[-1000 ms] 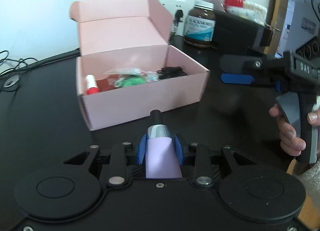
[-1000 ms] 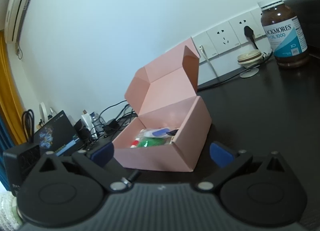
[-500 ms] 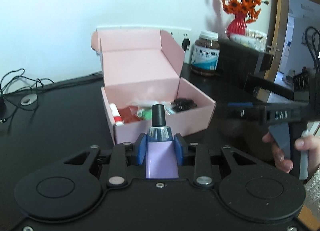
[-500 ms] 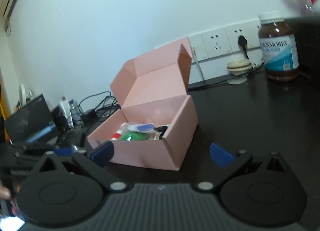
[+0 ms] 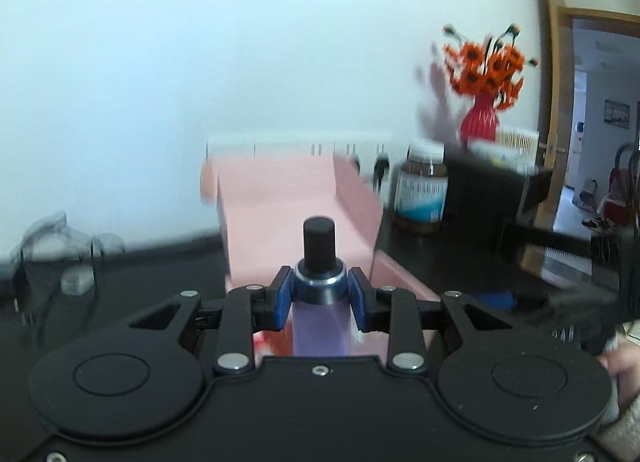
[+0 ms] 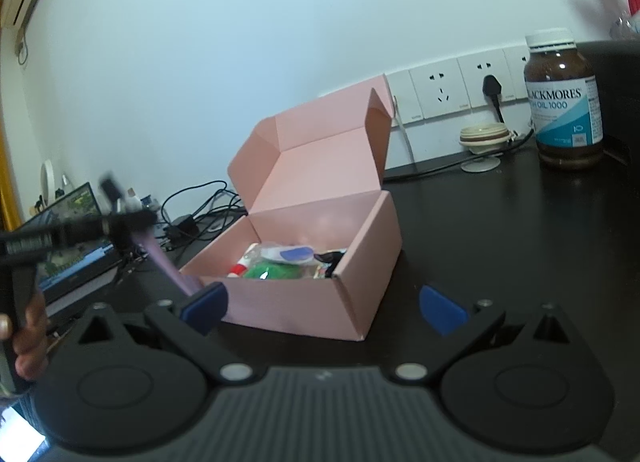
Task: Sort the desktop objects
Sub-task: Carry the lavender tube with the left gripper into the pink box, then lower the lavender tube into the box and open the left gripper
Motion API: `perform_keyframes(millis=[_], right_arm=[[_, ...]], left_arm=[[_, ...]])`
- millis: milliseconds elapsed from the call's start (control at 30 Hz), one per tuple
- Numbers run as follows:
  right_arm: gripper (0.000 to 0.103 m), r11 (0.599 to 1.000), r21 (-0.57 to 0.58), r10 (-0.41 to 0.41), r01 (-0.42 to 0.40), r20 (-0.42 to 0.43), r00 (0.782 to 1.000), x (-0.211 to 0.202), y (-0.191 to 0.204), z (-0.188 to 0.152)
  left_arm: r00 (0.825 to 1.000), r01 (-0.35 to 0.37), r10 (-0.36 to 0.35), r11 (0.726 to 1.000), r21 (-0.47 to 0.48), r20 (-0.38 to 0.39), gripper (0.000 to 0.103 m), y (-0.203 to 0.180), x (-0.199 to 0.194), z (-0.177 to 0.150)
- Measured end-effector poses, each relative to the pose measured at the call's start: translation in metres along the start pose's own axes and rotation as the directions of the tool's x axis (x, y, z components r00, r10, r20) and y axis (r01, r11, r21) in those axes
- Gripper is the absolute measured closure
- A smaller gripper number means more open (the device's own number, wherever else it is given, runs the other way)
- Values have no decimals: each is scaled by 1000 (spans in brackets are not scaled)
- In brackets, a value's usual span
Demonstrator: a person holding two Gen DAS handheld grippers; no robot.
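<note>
Gripping a purple bottle (image 5: 319, 322) just below its black cap, the left tongs (image 5: 320, 294) are pinching both blue pads (image 5: 282, 296) against the bottle's silver collar. The bottle is standing upright between them, and from the right wrist view it is showing as a blurred purple streak hanging off the counter (image 6: 500, 246), to the left of the right tongs (image 6: 324, 304) and just beside the near left corner of the pink box (image 6: 320, 294).

The right tongs are standing wide open — nothing is lying between their blue pads. Straight ahead of them the pink box is sitting on the dark counter with its lid tipped back toward the wall. Inside it a red-and-white tube (image 6: 240, 268), something green (image 6: 272, 272) and a clear packet with a blue patch (image 6: 290, 254) are lying together; the finer contents are too small to tell.

Farther ahead and to the right of the right tongs, a brown pill jar (image 6: 564, 102) is standing near the wall sockets (image 6: 440, 88). Ahead and right of the left tongs — beyond the jar — a red vase of orange flowers (image 5: 480, 102) is standing on a dark cabinet. To the left of the right tongs, a hand (image 6: 24, 338) is holding the other tool's grip.
</note>
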State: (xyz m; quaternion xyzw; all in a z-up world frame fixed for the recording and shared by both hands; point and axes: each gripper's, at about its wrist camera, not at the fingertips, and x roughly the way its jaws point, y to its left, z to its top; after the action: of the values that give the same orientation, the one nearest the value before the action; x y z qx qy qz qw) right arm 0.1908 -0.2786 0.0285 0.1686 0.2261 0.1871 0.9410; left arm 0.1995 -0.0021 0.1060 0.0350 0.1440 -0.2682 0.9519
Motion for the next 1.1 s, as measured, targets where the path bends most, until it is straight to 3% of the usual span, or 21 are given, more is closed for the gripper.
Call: perform_keyframes(millis=[167, 267, 467, 667, 1033, 1100], right_arm=[[1, 1000, 7, 2, -2, 4, 1000, 0, -1, 0], [1, 1000, 4, 5, -5, 7, 1000, 0, 0, 0], [1, 1000, 6, 14, -14, 9, 1000, 0, -1, -1], [1, 1000, 18, 12, -12, 21, 1000, -2, -2, -1], [1, 999, 28, 17, -17, 21, 1000, -2, -4, 0], [1, 1000, 27, 16, -16, 20, 1000, -2, -4, 0]], left_arm=[[995, 10, -8, 1000, -23, 100, 73, -7, 13, 19], [993, 24, -16, 998, -63, 121, 73, -13, 29, 19], [998, 33, -25, 992, -126, 62, 73, -28, 65, 3], [997, 72, -69, 967, -243, 19, 73, -28, 81, -8], [999, -7, -4, 971, -239, -47, 73, -12, 92, -19], [998, -29, 15, 975, -220, -61, 67, -11, 92, -22]])
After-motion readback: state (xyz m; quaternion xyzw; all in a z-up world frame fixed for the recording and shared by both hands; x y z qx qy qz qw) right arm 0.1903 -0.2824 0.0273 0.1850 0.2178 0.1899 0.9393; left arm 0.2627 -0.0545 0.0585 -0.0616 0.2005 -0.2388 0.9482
